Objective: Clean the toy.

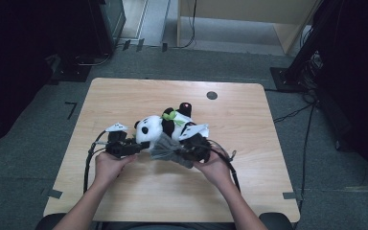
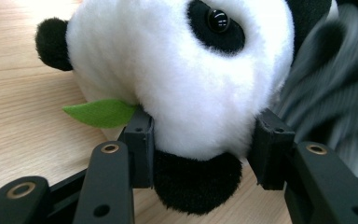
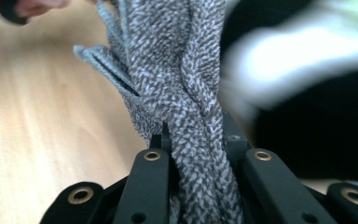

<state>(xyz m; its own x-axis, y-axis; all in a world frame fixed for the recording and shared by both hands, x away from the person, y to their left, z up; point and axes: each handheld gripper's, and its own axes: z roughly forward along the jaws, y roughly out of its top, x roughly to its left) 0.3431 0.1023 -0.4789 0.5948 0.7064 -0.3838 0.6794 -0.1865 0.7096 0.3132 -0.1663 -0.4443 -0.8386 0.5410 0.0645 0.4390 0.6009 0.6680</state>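
Your left hand-held gripper (image 2: 200, 140) pinches the panda toy (image 2: 182, 79) by its head, just above the worktop (image 2: 23, 130). Your right hand-held gripper (image 3: 193, 135) is clamped on the grey cloth (image 3: 177, 70) beside the panda. Dressing seems only begun; the cloth hangs bunched, not yet on the toy.

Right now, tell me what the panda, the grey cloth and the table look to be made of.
Panda: plush, going by the fuzzy white and black pile; its glossy eye is likely plastic.
Grey cloth: soft woven or knitted fabric with a flecked grey-white texture, bunching into folds.
Table: pale wood grain, matte; possibly laminate rather than solid wood.
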